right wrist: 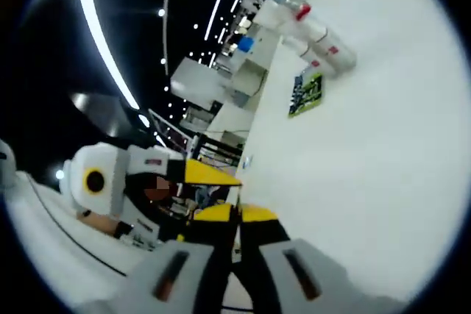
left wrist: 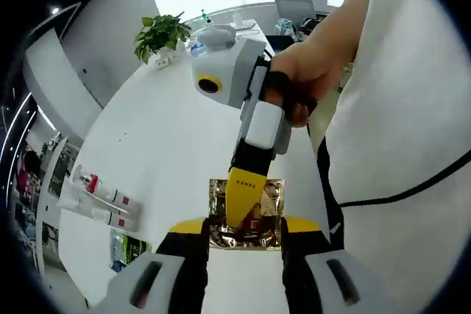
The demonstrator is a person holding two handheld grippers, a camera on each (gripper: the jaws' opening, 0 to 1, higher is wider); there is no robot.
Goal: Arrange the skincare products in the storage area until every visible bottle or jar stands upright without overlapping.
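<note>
Gold-brown crinkly foil sachet sits flat on the white counter in the left gripper view, between the left gripper's spread-open jaws, while the right gripper presses its yellow tip onto it. Two white tubes with red caps lie on their sides well apart, by a green-black packet.

Right gripper view: jaws look shut, tips together. I'd release the sachet and stand those tubes up separately.

Two white tubes lie flat side by side near the table edge, apparently red-capped, beside a green sachet.
</note>
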